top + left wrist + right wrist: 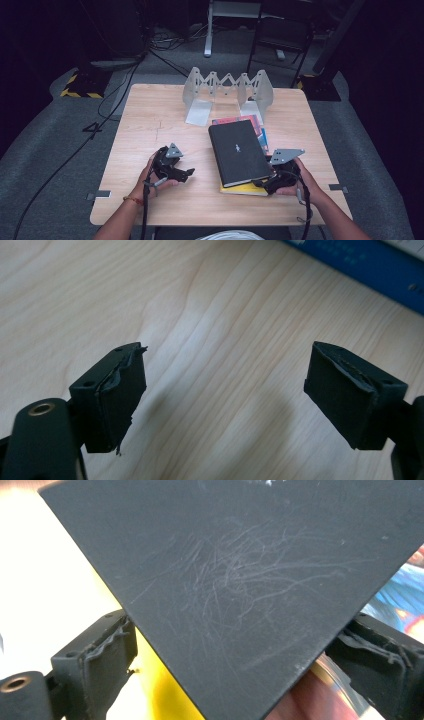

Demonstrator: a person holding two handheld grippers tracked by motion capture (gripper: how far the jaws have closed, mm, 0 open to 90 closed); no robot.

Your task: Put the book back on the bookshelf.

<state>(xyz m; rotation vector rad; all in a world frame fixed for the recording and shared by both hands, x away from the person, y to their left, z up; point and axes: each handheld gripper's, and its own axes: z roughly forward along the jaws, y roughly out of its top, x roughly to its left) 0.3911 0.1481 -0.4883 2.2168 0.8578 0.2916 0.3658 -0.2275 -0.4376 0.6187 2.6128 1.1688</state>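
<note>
The black book (pixel 238 151) is lying on top of a short stack, just in front of the folding metal bookend (pixel 227 90), with a yellow book (pixel 245 188) peeking out beneath it. The right gripper (pixel 274 181) is straddling its near right corner, jaws spread and not yet clamping. The left gripper (pixel 186 172) is resting left of the black book, released and empty. The matte, scuffed cover looks stiff and fairly heavy, probably slippery against the yellow book; pinching 1 corner firmly seems wise.
</note>
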